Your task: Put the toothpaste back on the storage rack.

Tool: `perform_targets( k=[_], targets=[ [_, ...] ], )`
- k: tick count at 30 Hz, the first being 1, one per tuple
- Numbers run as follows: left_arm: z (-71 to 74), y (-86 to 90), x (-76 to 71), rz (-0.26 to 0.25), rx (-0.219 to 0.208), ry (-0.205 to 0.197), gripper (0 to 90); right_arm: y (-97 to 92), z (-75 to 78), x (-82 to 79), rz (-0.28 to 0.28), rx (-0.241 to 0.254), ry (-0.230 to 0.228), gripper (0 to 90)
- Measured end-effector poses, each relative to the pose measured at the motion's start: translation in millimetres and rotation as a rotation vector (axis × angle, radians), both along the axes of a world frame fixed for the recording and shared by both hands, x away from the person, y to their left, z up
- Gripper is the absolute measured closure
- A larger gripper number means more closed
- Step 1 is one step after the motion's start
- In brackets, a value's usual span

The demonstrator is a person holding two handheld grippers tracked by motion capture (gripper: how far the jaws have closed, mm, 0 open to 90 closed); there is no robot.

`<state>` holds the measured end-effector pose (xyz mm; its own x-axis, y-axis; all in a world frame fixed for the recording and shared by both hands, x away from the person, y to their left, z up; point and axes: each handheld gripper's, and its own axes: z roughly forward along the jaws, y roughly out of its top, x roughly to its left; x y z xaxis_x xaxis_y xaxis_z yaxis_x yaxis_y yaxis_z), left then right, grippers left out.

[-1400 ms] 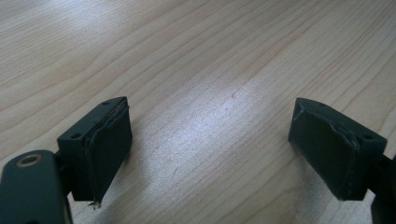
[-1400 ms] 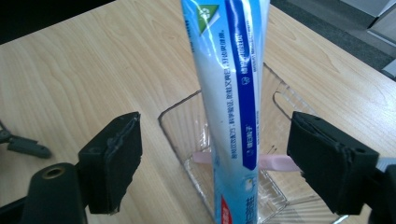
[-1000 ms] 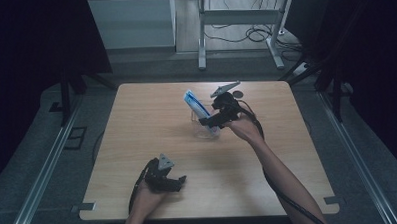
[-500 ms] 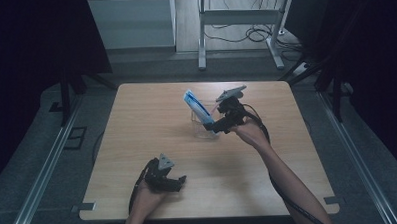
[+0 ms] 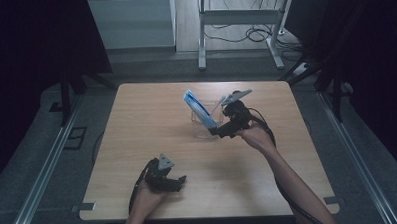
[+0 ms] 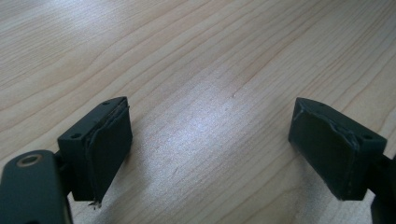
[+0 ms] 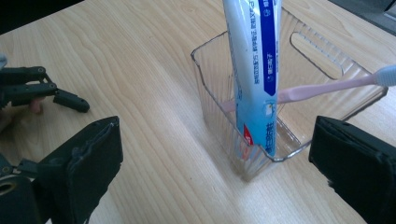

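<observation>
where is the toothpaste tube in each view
High view: the toothpaste tube leans up and left out of the clear box, mid-table, just left of the right tongs.
Left gripper view: bare wooden table between its open tongs; the tube is not in it.
Right gripper view: the tube stands top centre in the box's near corner.
Shared landmark: the pink toothbrush lying across the box.
</observation>
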<state>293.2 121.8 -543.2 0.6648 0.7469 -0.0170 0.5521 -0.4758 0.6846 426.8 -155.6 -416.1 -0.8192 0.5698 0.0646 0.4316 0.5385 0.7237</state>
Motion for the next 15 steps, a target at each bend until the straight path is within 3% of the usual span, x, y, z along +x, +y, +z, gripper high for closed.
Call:
perform_targets(
  k=[15],
  targets=[
    [0.1, -0.1, -0.1, 0.001, 0.000, 0.001, 13.5, -19.8, -4.3, -18.8, -0.007, 0.007, -0.005, 2.1]
  ],
)
